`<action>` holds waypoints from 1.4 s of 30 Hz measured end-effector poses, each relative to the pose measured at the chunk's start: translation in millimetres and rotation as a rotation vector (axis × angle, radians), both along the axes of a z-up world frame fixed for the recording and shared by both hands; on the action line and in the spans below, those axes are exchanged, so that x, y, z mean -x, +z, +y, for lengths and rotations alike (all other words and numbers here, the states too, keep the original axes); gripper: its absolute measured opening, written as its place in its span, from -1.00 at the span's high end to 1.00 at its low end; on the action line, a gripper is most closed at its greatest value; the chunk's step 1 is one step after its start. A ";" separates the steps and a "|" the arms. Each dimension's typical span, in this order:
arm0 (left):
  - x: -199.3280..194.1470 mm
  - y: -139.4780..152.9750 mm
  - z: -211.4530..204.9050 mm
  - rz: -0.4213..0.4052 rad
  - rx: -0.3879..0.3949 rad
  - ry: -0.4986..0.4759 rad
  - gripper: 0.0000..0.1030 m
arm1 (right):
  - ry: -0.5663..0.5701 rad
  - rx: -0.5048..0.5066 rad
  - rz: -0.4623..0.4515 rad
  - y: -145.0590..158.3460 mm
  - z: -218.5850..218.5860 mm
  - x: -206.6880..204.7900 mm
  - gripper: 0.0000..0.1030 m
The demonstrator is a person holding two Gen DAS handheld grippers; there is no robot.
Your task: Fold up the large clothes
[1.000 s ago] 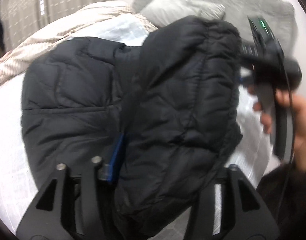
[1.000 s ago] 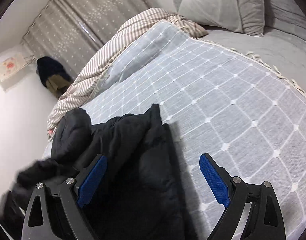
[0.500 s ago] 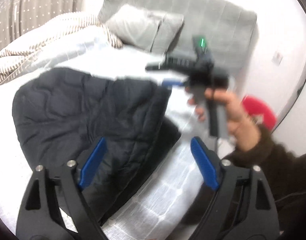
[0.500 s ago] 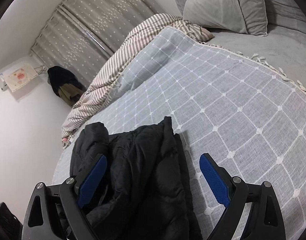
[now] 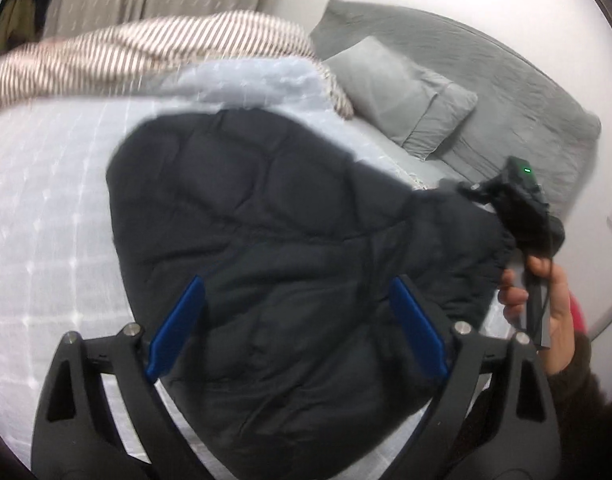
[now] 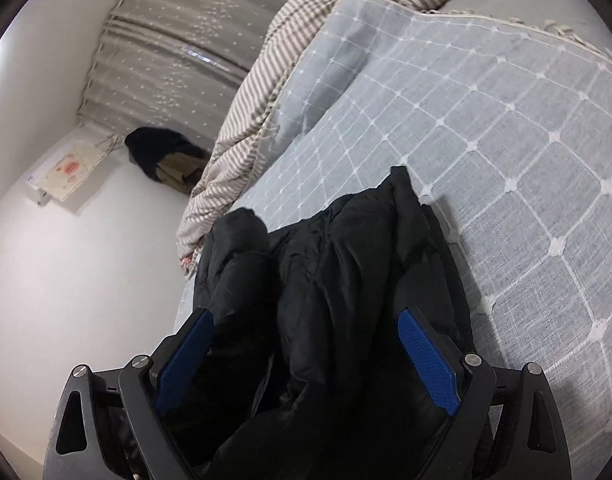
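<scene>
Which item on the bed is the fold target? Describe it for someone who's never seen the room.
Start at the bed covered by a pale blue grid-pattern blanket, with a striped throw bunched along its far side and grey pillows at the head. On the blanket lies the black quilted puffer jacket, the only dark, puffy item among pale flat bedding.

From my left wrist camera, the black jacket (image 5: 266,248) reads as quilted puffer cloth, matt with a faint sheen along its stitched seams. It lies on a pale blue woven bedspread (image 6: 505,128) crossed by raised white threads with small knots. At the far side I see a striped, soft-looking blanket (image 6: 266,68) and plain grey cloth pillows (image 5: 401,92). My gripper fingers (image 6: 427,354) carry textured blue pads on matt black plastic with bright metal bolts.
</scene>
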State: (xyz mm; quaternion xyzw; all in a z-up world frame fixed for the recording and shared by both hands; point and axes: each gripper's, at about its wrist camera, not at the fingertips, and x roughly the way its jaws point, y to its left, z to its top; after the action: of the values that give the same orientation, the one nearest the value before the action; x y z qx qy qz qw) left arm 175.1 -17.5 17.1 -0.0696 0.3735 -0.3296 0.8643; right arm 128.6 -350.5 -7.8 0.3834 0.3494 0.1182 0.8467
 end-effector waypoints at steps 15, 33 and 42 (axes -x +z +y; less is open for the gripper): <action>0.2 -13.1 -2.3 0.035 -0.006 0.023 -0.75 | 0.234 0.149 -0.050 49.4 74.0 -45.3 -0.80; 11.7 -0.7 8.4 -0.044 0.084 0.068 -0.75 | 0.260 0.514 -0.201 64.5 143.3 -10.1 0.82; 15.5 -8.0 -11.1 -0.041 0.058 0.012 -0.75 | 0.121 0.451 -0.145 52.7 74.7 34.1 0.81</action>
State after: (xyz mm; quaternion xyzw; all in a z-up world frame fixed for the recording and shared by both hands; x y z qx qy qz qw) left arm 159.5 -28.6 9.1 -0.0901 0.3454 -0.3363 0.8715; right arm 94.5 -275.8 44.9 0.1537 0.3275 0.1149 0.9252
